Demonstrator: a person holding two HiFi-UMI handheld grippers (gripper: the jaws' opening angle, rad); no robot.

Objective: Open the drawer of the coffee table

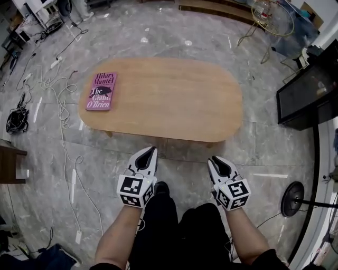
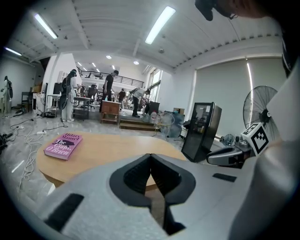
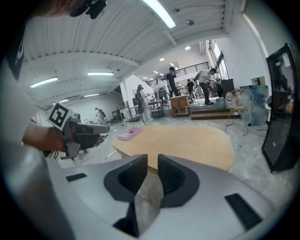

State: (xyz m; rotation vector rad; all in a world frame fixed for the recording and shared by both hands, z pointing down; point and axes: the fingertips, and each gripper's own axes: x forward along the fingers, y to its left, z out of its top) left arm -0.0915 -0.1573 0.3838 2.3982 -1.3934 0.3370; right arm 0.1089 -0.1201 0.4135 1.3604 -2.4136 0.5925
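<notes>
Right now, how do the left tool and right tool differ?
The left tool has its jaws together; the right tool has them slightly apart. The left tool is nearer the book end of the coffee table; the right tool is nearer the bare end. Both are empty, short of the near edge.

One table [image 1: 174,100], with one book [image 1: 101,90] on it. Two grippers: left gripper [image 1: 149,151], right gripper [image 1: 216,160]. One black cabinet [image 1: 306,95]. Two fans: wire fan [image 1: 272,16], stand fan [image 2: 260,111]. Several people [image 2: 108,86] far behind, too small to count
</notes>
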